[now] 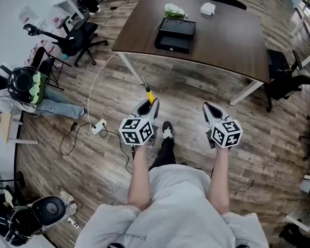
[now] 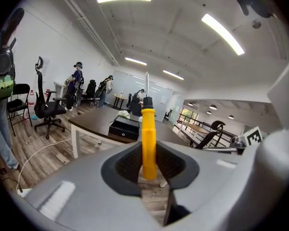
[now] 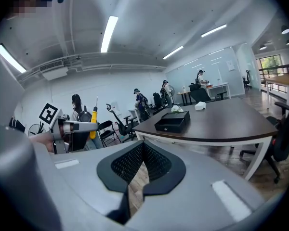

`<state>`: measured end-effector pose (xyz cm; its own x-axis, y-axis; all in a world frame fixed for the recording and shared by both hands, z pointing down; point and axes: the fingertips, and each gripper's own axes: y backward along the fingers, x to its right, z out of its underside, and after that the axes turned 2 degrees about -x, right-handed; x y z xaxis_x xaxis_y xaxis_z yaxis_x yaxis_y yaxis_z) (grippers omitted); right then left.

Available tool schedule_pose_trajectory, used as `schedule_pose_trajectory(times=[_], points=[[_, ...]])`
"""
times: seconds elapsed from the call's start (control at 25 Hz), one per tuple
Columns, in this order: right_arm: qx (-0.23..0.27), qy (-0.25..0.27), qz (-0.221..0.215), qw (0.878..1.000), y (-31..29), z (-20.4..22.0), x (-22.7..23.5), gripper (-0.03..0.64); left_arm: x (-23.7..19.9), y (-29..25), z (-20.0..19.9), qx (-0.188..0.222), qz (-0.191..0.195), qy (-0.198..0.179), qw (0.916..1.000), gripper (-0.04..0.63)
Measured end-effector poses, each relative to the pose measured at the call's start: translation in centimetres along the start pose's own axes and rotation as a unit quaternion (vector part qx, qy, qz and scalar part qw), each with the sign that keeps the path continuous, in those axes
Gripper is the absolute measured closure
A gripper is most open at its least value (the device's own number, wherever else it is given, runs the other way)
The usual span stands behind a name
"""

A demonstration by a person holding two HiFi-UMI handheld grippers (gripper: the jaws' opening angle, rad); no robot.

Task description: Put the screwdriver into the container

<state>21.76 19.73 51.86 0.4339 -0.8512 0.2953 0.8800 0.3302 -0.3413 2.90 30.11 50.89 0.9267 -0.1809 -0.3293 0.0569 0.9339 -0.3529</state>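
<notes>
While in left gripper (image 1: 148, 106), yellow screwdriver (image 2: 148, 138)

Grey T-shirt (image 1: 182, 206), black trousers (image 1: 163, 152)

The screwdriver (image 2: 148, 146) has a yellow handle with a black collar. The container (image 1: 175, 34) is black. The table (image 1: 232, 40) has a dark brown top and white legs. The left gripper (image 2: 148, 170) and right gripper (image 3: 142, 165) are grey with black dimpled pads. Their 2 cubes (image 1: 137, 130) bear black-and-white square markers. The floor (image 1: 113, 87) is grey-brown wood grain.
</notes>
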Motion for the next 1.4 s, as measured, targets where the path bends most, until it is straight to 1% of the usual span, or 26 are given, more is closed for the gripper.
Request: schedule_pose_trajectory(times=[0.16, 0.32, 0.56, 0.72, 0.92, 1.08, 1.24, 1.32, 1.4], points=[[-0.007, 0.009, 0.000, 1.000, -5.6, -2.8, 1.0, 0.615, -3.2, -4.2, -2.8, -0.004, 0.004, -0.003, 1.0000, 0.460], [-0.003, 0.011, 0.005, 1.000, -11.0, -6.4, 2.4, 0.617, -6.7, -8.8, -5.1, -0.028, 0.000, -0.034, 0.9990, 0.460], [-0.004, 0.012, 0.027, 1.000, -17.9, -10.2, 5.0, 0.617, -11.3, -15.1, -8.9, -0.041, 0.022, -0.038, 0.9982, 0.460], [-0.017, 0.020, 0.044, 0.999, -20.8, -10.5, 5.5, 0.617, -14.5, -17.8, -9.7, -0.068, 0.027, -0.062, 0.9954, 0.460], [-0.035, 0.001, 0.062, 0.997, -23.2, -10.0, 7.1, 0.617, -17.2, -20.2, -8.8, -0.100, 0.035, -0.060, 0.9926, 0.460], [-0.041, 0.002, 0.068, 0.997, -24.6, -10.2, 8.3, 0.615, -18.2, -22.4, -9.6, -0.105, 0.044, -0.061, 0.9917, 0.460], [-0.049, -0.007, 0.071, 0.996, -27.3, -10.2, 9.7, 0.615, -19.9, -24.6, -10.5, -0.110, 0.047, -0.064, 0.9907, 0.460], [-0.047, -0.008, 0.067, 0.997, -28.9, -10.9, 10.2, 0.615, -20.5, -26.2, -11.1, -0.113, 0.051, -0.067, 0.9900, 0.460], [-0.044, 0.003, 0.062, 0.997, -30.3, -12.2, 10.4, 0.617, -20.8, -27.8, -11.8, -0.117, 0.062, -0.072, 0.9885, 0.460]])
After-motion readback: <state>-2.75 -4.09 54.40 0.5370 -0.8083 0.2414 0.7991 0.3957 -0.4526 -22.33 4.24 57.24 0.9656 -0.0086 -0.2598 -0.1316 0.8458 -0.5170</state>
